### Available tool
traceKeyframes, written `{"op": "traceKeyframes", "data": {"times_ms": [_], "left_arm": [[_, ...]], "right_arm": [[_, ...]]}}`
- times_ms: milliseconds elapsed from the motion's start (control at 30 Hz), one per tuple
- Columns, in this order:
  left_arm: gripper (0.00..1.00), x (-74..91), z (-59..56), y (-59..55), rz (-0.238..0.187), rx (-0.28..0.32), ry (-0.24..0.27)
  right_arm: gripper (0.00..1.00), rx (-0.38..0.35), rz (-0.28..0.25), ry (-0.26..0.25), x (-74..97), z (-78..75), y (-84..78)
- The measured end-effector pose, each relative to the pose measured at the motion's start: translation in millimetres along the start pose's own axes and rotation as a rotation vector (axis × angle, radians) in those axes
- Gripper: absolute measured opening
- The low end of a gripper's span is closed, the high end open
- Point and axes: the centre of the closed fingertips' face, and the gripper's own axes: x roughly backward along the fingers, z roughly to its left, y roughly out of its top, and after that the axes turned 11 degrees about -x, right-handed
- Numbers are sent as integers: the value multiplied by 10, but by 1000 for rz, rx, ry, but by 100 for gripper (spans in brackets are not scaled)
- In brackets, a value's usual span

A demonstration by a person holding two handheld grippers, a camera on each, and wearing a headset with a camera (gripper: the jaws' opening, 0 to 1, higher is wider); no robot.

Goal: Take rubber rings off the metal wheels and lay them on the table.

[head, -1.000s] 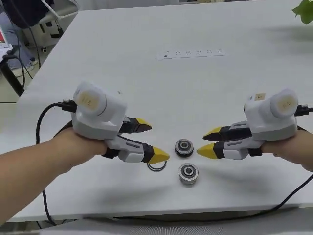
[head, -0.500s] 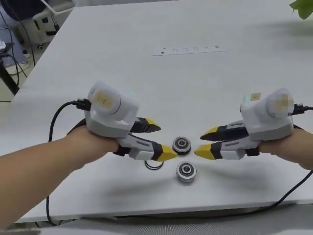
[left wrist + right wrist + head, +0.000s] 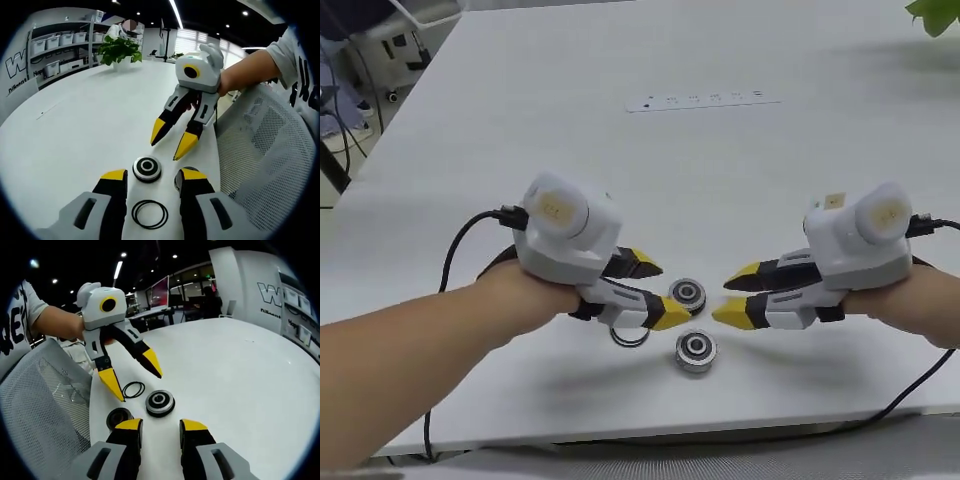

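Both pairs of jaws are spread apart and empty. The far metal wheel (image 3: 687,293) lies flat on the white table (image 3: 770,150) between the tips of the left gripper (image 3: 673,292) and the right gripper (image 3: 722,297), and the near metal wheel (image 3: 695,351) sits just beside it, toward the person. Each wheel is a silvery disc with a dark band round a small hub, and one thin black rubber ring (image 3: 630,337) lies loose on the table near the far metal wheel, under the left gripper's lower jaw. A large "W" (image 3: 15,64) reads clearly on the wall in the left gripper view, while the smaller lettering below it is too blurred to read.
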Motion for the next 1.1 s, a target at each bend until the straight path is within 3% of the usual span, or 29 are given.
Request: {"op": "traceKeyframes", "data": {"times_ms": [300,767,900,1100], "left_arm": [[28,-77,3,6,-3,26,-4],[16,-202,14,-3,14,10,-3],[15,-224,16,1,17,-5,7],[10,-233,35,-16,39,-87,35]], "right_arm": [[27,-3,6,2,-8,6,-23],[26,-6,11,3,-18,2,-58],[26,-7,12,4,-17,-3,-65],[26,-9,13,5,-21,-9,-72]]}}
